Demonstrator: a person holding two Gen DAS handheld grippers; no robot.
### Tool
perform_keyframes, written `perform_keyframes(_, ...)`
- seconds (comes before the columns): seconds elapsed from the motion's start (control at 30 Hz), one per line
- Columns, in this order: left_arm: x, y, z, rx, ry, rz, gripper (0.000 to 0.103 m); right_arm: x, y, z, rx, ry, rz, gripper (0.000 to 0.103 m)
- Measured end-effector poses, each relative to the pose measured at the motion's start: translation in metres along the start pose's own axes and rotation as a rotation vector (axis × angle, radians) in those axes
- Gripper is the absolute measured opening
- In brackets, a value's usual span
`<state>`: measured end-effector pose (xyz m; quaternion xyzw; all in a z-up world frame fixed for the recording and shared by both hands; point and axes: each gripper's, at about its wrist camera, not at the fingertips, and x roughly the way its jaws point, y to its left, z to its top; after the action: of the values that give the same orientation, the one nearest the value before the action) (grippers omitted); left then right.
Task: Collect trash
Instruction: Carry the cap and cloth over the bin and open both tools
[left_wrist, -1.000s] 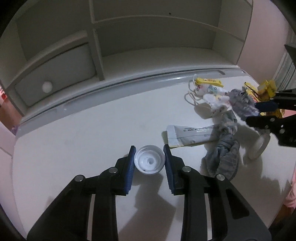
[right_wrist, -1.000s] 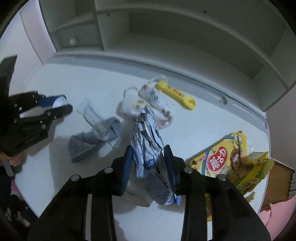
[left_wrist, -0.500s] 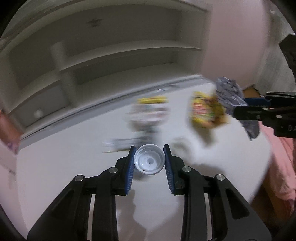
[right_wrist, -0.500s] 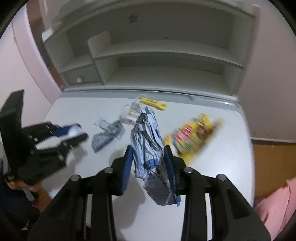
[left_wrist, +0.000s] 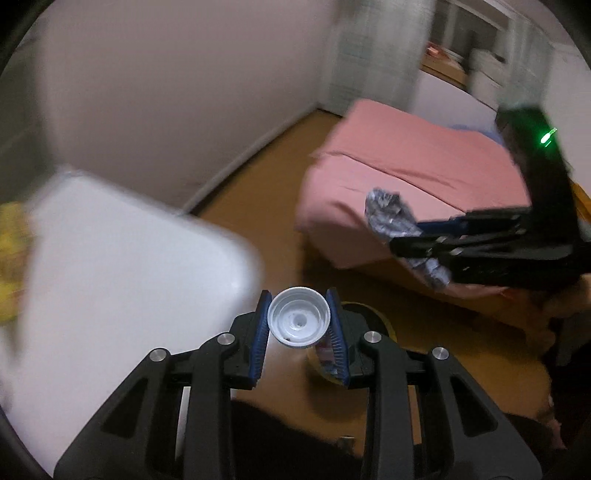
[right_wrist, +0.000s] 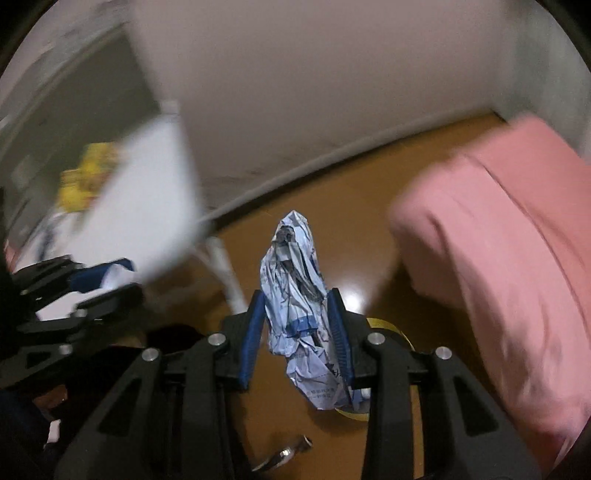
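Note:
My left gripper (left_wrist: 298, 322) is shut on a white plastic cap (left_wrist: 298, 321), hollow side toward the camera, held in the air just past the corner of the white table (left_wrist: 122, 258). My right gripper (right_wrist: 297, 317) is shut on a crumpled blue-and-silver wrapper (right_wrist: 295, 280) that sticks out beyond its blue pads. Both hang over the brown floor. In the left wrist view the right gripper (left_wrist: 413, 236) with the wrapper (left_wrist: 391, 218) shows at the right. Below both grippers a yellow-rimmed bin (left_wrist: 373, 314) (right_wrist: 388, 326) stands on the floor, mostly hidden by the fingers.
A pink-covered bed (left_wrist: 406, 166) (right_wrist: 509, 251) stands to the right. The pale wall and skirting (right_wrist: 295, 173) run behind the brown floor (left_wrist: 258, 206). A yellow snack bag (right_wrist: 88, 173) lies blurred on the table. A small metal object (right_wrist: 291, 448) lies on the floor.
Both grippers swung right, off the table and shelf unit, to above the floor beside the bed, each keeping its hold. The table has slid to the left edge of both views.

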<state>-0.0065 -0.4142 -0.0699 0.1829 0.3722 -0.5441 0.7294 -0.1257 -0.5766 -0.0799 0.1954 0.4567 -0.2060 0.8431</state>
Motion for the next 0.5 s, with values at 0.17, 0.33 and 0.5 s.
perform_keyframes(0.17,0.093,-0.053,-0.007,0.082,0.084,-0.054,0.029,0.060,-0.087,-0.059,0.190,0.107,-0.077,0.035)
perform_keyframes(0.33,0.169,-0.063,-0.029,0.097,0.199,-0.065,0.029,0.125,-0.126,-0.103,0.285,0.214,-0.086,0.035)
perform_keyframes(0.5,0.218,-0.057,-0.050,0.068,0.294,-0.062,0.029,0.173,-0.142,-0.137,0.336,0.301,-0.053,0.035)
